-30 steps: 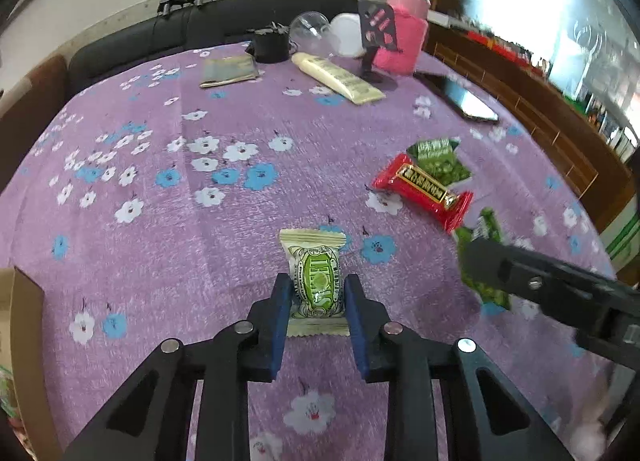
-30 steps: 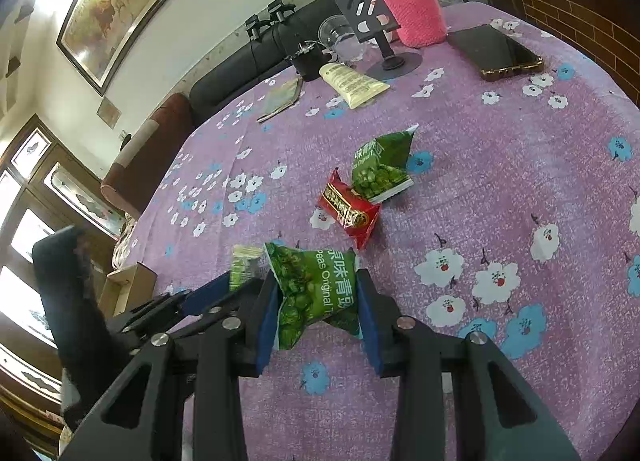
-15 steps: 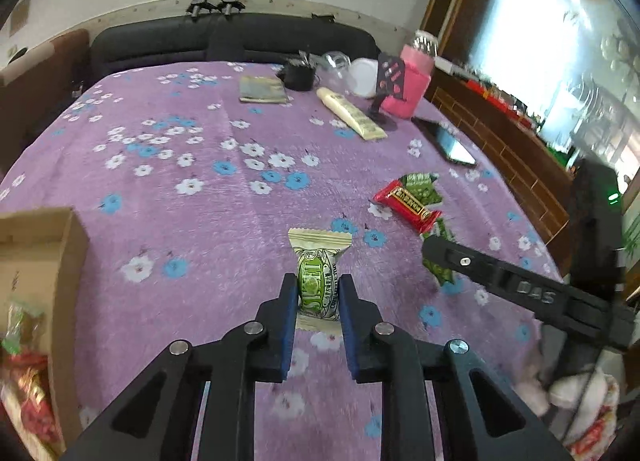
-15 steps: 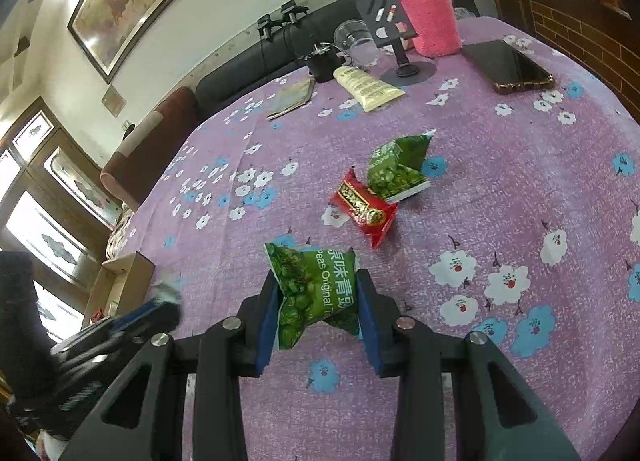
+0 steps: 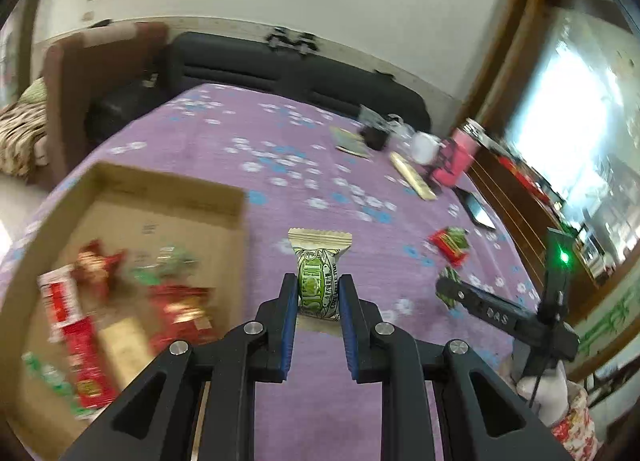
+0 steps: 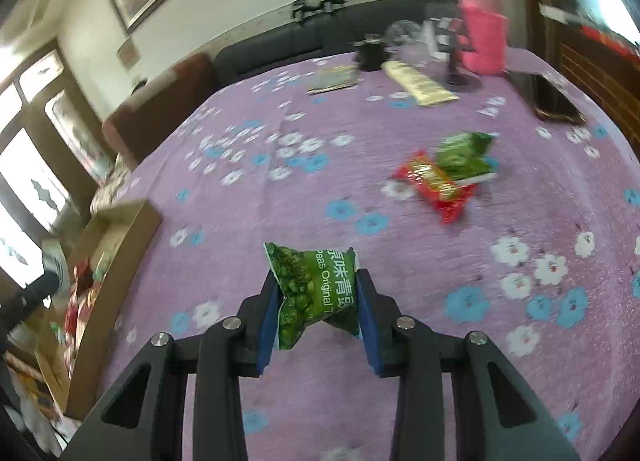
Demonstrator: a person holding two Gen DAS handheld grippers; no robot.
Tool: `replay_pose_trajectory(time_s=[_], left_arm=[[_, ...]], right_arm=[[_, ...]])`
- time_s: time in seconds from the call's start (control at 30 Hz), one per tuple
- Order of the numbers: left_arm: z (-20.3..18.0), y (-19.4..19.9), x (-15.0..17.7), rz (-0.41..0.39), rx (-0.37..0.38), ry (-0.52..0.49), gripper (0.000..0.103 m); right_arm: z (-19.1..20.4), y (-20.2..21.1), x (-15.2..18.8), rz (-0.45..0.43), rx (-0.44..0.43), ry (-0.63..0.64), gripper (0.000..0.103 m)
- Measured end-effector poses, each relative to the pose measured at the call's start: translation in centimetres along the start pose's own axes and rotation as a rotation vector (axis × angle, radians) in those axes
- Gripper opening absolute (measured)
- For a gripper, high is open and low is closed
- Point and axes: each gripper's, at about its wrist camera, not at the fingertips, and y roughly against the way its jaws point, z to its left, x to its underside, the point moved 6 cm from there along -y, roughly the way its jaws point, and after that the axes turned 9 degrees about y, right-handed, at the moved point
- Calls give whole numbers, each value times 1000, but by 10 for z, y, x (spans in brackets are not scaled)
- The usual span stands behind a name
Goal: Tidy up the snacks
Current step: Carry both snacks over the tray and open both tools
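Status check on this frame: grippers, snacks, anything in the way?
Left gripper shut on pale green candy. Right gripper shut on green peas packet. Cardboard box part filled, open. Red and green packets left on the cloth; nothing blocking.

Purple floral table (image 6: 400, 261), cardboard box (image 5: 168, 197)

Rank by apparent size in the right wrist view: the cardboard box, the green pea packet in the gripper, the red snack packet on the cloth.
1. green pea packet, though nearness to the camera inflates it.
2. cardboard box, partly cut off.
3. red snack packet.
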Motion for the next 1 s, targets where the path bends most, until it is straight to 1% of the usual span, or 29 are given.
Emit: replay_pose_trajectory(time_s=[0.17, 0.37, 0.6, 0.77, 1.0], left_arm=[[46, 25, -4, -45, -31, 89, 20], [83, 46, 0, -71, -55, 145, 20], [122, 64, 4, -106, -73, 223, 20], [141, 68, 6, -119, -113, 232, 21], [155, 65, 7, -119, -140, 232, 21]], right_arm=[[63, 1, -2, 15, 7, 150, 35], [156, 10, -15, -10, 13, 363, 35], [236, 6, -12, -21, 32, 550, 35], [271, -5, -5, 1, 19, 603, 35], [292, -18, 0, 28, 9, 618, 35]])
